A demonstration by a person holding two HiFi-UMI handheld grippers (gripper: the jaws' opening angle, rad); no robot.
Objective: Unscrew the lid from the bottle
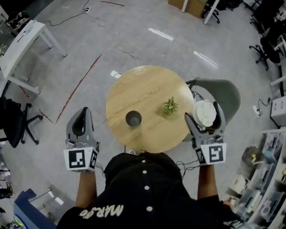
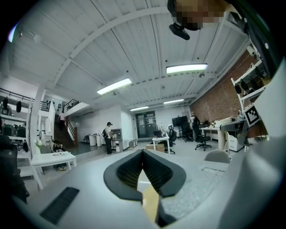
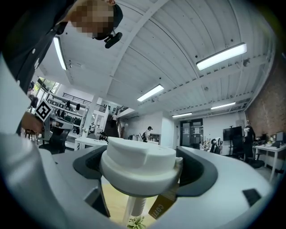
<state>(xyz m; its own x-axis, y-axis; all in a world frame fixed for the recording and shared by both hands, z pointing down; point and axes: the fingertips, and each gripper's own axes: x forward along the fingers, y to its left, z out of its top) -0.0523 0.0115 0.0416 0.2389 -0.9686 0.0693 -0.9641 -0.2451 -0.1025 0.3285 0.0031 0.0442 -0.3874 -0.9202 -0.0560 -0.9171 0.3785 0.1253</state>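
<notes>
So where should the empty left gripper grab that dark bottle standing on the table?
Probably round the side wall of the bottle, just under its rim, coming level from the left. It stands upright with its mouth open, the plant sits on its right, and the shut left gripper is on that free side.

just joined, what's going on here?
A person works at a round wooden table with a gripper in each hand. The right gripper is clamped on the white lid, held by the table's right edge, away from the bottle. The bottle stands open beside a small plant. The left gripper is shut and empty.
</notes>
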